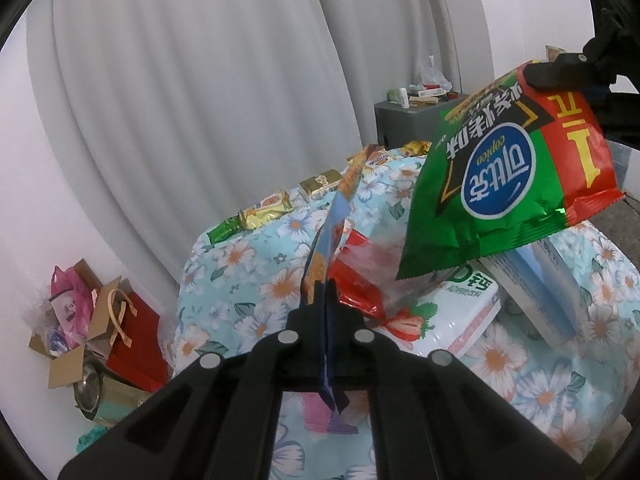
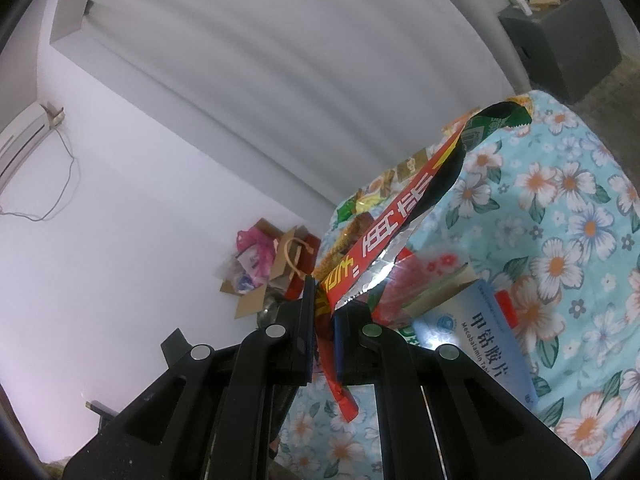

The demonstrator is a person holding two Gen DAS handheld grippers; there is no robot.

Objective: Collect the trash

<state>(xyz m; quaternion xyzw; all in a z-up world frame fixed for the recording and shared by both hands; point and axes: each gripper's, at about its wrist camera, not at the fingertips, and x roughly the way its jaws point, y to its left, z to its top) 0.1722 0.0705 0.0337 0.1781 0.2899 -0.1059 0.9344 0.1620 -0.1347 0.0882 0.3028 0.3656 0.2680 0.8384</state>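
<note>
The left gripper [image 1: 325, 292] has its jaws pinching a thin blue-and-orange wrapper [image 1: 332, 224] edge-on. The right gripper [image 2: 322, 308] has its jaws pinching the red end of a green chip bag [image 1: 504, 176], which hangs at two o'clock above the counter [image 1: 248, 280]. Both holds are on thin slippery foil, so either could slide free if swung. Beyond, at twelve o'clock, about four wrappers [image 1: 266, 208] line the far edge, with one medicine box [image 2: 486, 340] nearer.
</note>
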